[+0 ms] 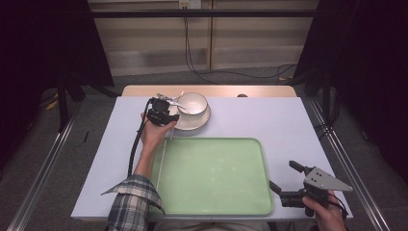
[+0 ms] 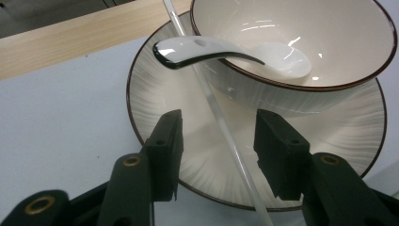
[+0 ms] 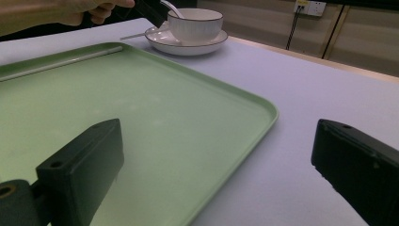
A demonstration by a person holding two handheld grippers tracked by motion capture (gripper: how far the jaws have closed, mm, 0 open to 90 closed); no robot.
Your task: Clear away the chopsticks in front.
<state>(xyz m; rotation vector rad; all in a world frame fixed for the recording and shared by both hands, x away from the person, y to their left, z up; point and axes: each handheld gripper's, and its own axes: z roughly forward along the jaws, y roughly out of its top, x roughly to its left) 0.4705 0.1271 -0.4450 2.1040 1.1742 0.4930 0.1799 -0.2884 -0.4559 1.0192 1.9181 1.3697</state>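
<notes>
Heads up: your left hand-held gripper [image 2: 216, 155] half open, jaws straddling clear thin rod [image 2: 221, 122], pads not touching yet. Rod looks light, stiff, slick, maybe brittle; pinch mid-length, gently. It lies slanted across ribbed cream plate [image 2: 155, 117], far side of counter [image 1: 288, 125]. Beyond: bowl [image 2: 329, 37], glossy white spoon [image 2: 226, 49] inside. Right hand-held gripper [image 3: 216, 179] wide open, empty.

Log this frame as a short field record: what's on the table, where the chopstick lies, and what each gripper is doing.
surface: white table
tray: green tray, nearest the person, nothing on it but a second chopstick along its left edge
dishes: bowl standing on a saucer, beyond the tray
spoon: white ceramic spoon, scoop in the bowl, handle over the rim
chopstick: white chopstick lying across the saucer
left gripper: over the saucer, jaws astride the chopstick, pads not touching it
right gripper: open, right of the tray, holding nothing
</notes>
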